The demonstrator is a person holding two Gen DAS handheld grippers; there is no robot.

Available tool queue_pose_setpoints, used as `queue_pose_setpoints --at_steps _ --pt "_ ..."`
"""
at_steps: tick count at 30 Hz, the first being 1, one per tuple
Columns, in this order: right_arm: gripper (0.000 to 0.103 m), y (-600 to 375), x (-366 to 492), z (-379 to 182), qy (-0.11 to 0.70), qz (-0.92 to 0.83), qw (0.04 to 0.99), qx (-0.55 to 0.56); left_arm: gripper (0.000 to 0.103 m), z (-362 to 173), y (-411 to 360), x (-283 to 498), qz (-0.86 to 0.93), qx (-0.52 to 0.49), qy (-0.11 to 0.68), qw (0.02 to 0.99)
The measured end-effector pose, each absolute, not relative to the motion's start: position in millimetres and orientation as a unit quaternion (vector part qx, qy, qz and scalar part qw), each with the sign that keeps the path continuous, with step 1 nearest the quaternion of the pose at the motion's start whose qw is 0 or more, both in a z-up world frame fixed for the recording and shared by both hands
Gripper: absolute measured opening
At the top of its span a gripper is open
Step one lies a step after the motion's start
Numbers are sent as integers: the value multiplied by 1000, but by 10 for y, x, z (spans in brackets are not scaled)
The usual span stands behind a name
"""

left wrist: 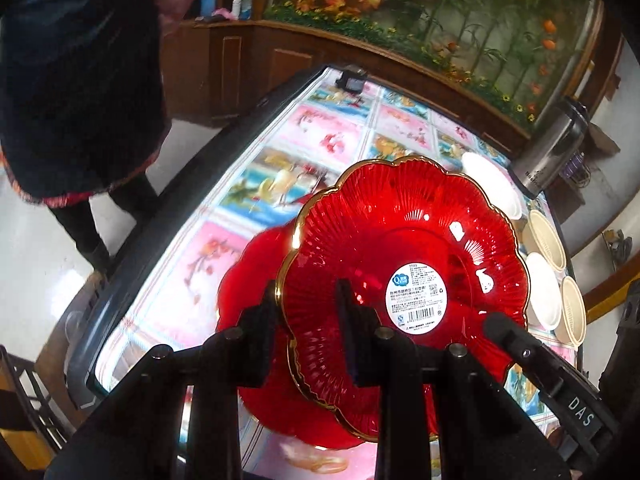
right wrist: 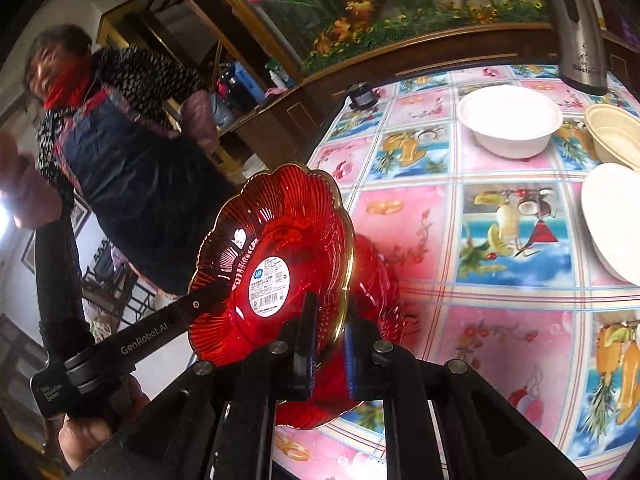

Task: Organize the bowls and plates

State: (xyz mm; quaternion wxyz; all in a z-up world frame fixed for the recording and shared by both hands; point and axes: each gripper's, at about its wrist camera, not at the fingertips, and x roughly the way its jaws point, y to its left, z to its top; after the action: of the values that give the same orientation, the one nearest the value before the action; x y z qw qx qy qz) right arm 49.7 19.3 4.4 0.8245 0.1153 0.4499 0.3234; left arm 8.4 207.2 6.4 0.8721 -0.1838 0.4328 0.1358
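A red glass plate point(left wrist: 400, 240) with a gold scalloped rim and a white sticker at its centre hangs tilted above the table. My left gripper point(left wrist: 306, 320) is shut on its near rim. My right gripper point(right wrist: 332, 328) is shut on the same red plate point(right wrist: 272, 248) at the opposite rim. A second red plate point(left wrist: 248, 280) lies on the tablecloth right under it, partly hidden, and also shows past the rim as the lower red plate point(right wrist: 380, 280). White and beige bowls stand apart at the right: a white bowl point(right wrist: 510, 120), a beige bowl point(right wrist: 616, 132) and another white bowl point(right wrist: 612, 216).
The table point(right wrist: 500, 304) has a bright fruit-patterned cloth. A steel kettle point(right wrist: 576, 28) stands at the far right by the bowls. A small dark object point(right wrist: 362, 96) sits at the far corner. A person point(right wrist: 132, 168) stands close to the table's left side, with a wooden cabinet behind.
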Motion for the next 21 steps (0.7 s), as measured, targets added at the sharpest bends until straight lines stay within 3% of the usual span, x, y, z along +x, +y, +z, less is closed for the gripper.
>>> queue_pose_setpoints --at_steps 21 --pt "11 423 504 -409 504 312 801 75 25 -452 2200 62 155 -186 474 847"
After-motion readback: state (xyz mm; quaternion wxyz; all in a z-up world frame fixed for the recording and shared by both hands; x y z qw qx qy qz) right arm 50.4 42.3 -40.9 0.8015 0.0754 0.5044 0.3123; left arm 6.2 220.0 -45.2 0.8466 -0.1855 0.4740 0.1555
